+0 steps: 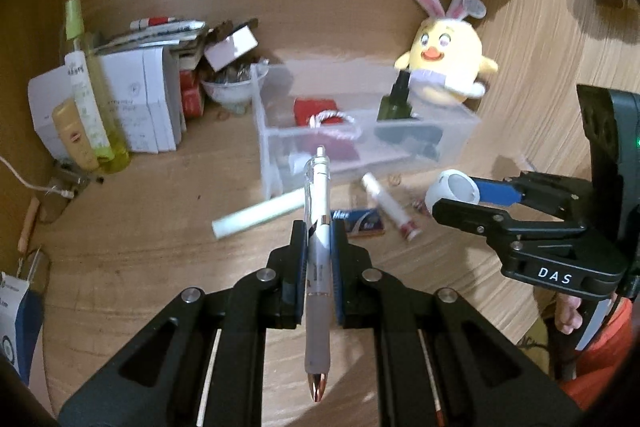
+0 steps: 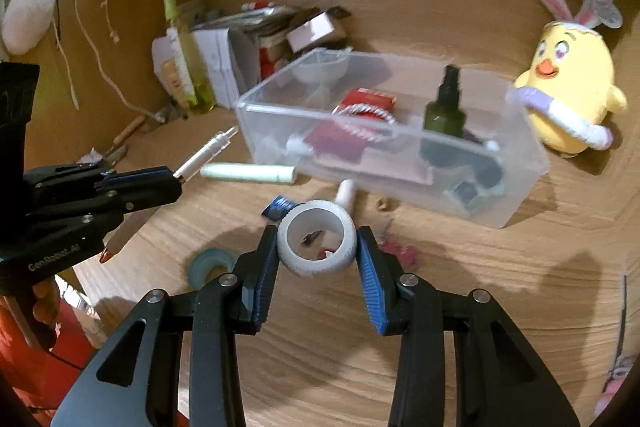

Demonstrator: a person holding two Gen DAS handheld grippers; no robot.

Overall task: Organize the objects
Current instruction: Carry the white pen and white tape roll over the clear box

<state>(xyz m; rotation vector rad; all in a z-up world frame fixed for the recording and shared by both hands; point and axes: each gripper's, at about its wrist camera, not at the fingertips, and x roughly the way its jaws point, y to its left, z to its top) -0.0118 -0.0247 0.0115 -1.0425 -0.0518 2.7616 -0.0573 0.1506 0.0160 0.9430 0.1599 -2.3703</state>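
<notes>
The left hand-held gripper (image 1: pixel 318 227) is gripping a white pen (image 1: pixel 317 247) between its two blue-padded fingers. The pen is lying along the fingers, with its clip end pointing forward toward the clear plastic bin (image 1: pixel 360 131) and its copper tip pointing back toward the camera. In the right wrist view the same left hand-held gripper (image 2: pixel 176 181) is coming in from the left side, and the pen (image 2: pixel 204 157) is sticking out of it above the counter (image 2: pixel 440 307).

The right hand-held gripper (image 2: pixel 318 247) is holding a white tape roll (image 2: pixel 318 243) between its fingers, with the hole of the roll facing the camera. The roll is hanging above the counter, just in front of the bin (image 2: pixel 516 195). In the left wrist view this gripper (image 1: pixel 452 197) is showing at the right with the tape roll (image 1: pixel 452 189) at its tips.

Inside the bin a dark green spray bottle (image 2: pixel 446 103) is standing upright, and a red box (image 2: pixel 366 101) with a white twisted cord is lying beside it. On the counter near the bin's front wall a pale green tube (image 2: pixel 248 173) is lying flat, a small white tube with a red end (image 1: pixel 390 207) is lying near a blue card (image 1: pixel 362 221), and a light blue tape ring (image 2: pixel 210 265) is resting near the right gripper's fingers. A yellow chick plush (image 2: pixel 568 95) with rabbit ears is sitting to the right of the bin.
</notes>
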